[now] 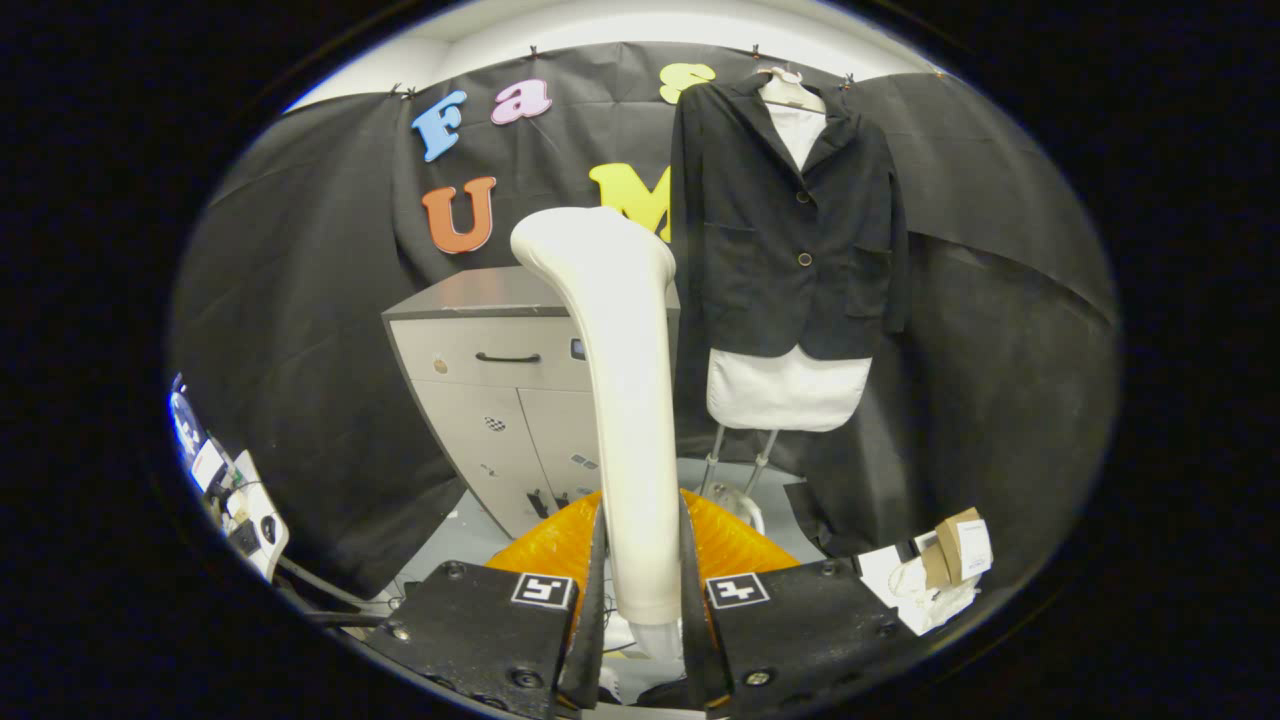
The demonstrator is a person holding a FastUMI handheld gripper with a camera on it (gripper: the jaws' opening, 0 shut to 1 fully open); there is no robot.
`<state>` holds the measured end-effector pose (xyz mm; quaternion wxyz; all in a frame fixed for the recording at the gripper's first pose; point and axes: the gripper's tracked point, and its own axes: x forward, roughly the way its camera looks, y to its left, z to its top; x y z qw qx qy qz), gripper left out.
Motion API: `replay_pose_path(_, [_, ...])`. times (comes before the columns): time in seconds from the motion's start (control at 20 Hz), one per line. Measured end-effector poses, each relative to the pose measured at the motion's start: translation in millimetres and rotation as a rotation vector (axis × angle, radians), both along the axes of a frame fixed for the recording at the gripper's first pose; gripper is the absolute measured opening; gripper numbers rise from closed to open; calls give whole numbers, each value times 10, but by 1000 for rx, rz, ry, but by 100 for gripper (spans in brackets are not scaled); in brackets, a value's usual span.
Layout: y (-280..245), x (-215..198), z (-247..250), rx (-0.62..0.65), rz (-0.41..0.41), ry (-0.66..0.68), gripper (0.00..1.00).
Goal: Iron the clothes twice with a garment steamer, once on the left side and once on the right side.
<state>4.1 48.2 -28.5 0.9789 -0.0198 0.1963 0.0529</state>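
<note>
We hold the gripper (640,600) clamped on the white plastic garment steamer's handle (620,400) at frame centre, well short of the black buttoned jacket over a white shirt (790,240) hanging upper right, so both passes seem left.

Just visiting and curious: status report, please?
Gripper shut on steamer handle. Black jacket hangs beyond, right of steamer, apart. Grey cabinet behind left; nothing between.
</note>
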Motion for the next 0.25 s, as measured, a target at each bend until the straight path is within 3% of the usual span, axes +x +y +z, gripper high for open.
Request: replay_pose_path(0.25, [-8,25,17,7,-6,4,35])
